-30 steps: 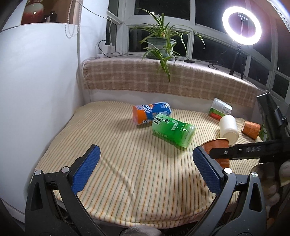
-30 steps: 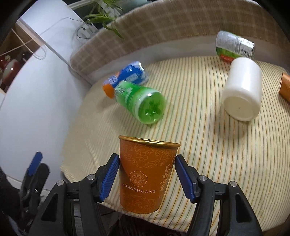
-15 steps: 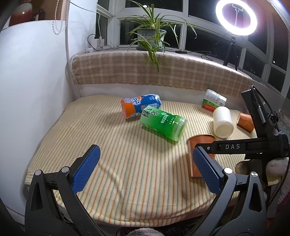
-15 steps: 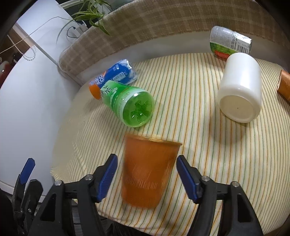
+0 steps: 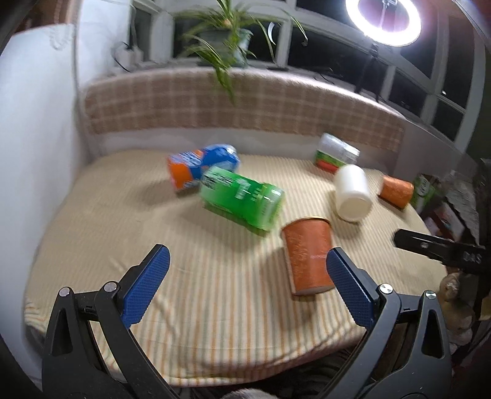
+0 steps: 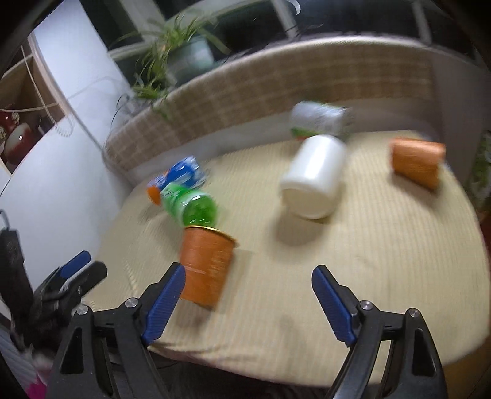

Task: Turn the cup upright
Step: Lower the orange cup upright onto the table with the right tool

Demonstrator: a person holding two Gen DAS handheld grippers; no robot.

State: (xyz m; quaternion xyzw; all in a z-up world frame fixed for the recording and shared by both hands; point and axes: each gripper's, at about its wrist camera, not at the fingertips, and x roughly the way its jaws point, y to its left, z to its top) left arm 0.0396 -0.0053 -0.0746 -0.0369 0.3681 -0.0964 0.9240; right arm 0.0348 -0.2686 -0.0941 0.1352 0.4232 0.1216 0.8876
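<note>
An orange cup (image 5: 308, 253) stands upright, mouth up, on the striped cushion (image 5: 214, 291) near its front edge; it also shows in the right wrist view (image 6: 205, 264). My right gripper (image 6: 247, 302) is open and empty, drawn back from the cup, which sits just beyond its left finger (image 6: 164, 302). My left gripper (image 5: 245, 285) is open and empty above the front of the cushion, its right finger (image 5: 348, 290) in front of the cup. A second orange cup (image 5: 396, 191) lies on its side at the far right, also in the right wrist view (image 6: 417, 161).
A green bottle (image 5: 242, 201), a blue and orange bottle (image 5: 201, 168), a white jar (image 5: 351, 191) and a clear container (image 5: 336, 153) lie on the cushion. A plaid backrest (image 5: 245, 104) runs behind, a white wall (image 5: 33, 138) stands left. A ring light (image 5: 385, 18) shines at top right.
My right gripper has let go of the orange cup, opened wide and pulled back to the right. The cup now stands free. My left gripper has shifted a little.
</note>
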